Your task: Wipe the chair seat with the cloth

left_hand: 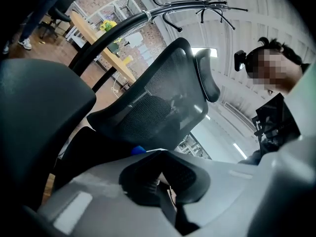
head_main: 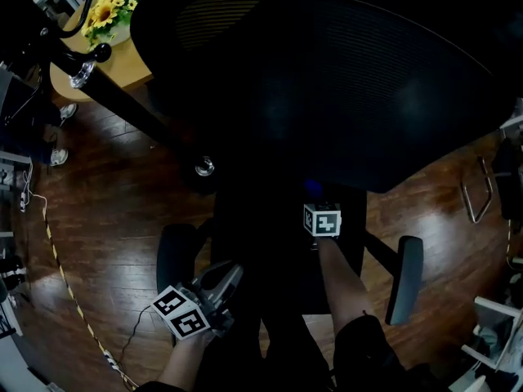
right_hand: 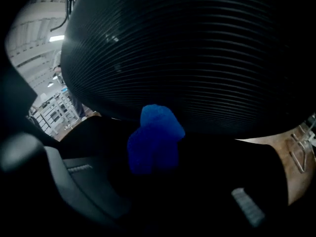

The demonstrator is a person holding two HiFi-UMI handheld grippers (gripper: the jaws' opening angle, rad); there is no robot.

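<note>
A black office chair fills the head view, its mesh back (head_main: 327, 80) above the dark seat (head_main: 261, 235). Over the seat's middle, my right gripper (head_main: 315, 199) is shut on a bunched blue cloth (head_main: 312, 188). In the right gripper view the cloth (right_hand: 155, 139) stands between the jaws of the right gripper (right_hand: 158, 164), just below the mesh back (right_hand: 187, 58) and over the seat (right_hand: 222, 157). Near the seat's front left corner, my left gripper (head_main: 229, 274) is off the seat with nothing in it. In its own view the left gripper (left_hand: 160, 154) points up at the chair back (left_hand: 153, 98), jaws together.
Armrests (head_main: 406, 278) (head_main: 176, 256) flank the seat. A black stand's pole (head_main: 122, 96) crosses the back left beside a wooden table with sunflowers (head_main: 110, 11). A cable (head_main: 73, 300) trails over the wood floor at the left. A chrome frame (head_main: 478, 190) stands at the right.
</note>
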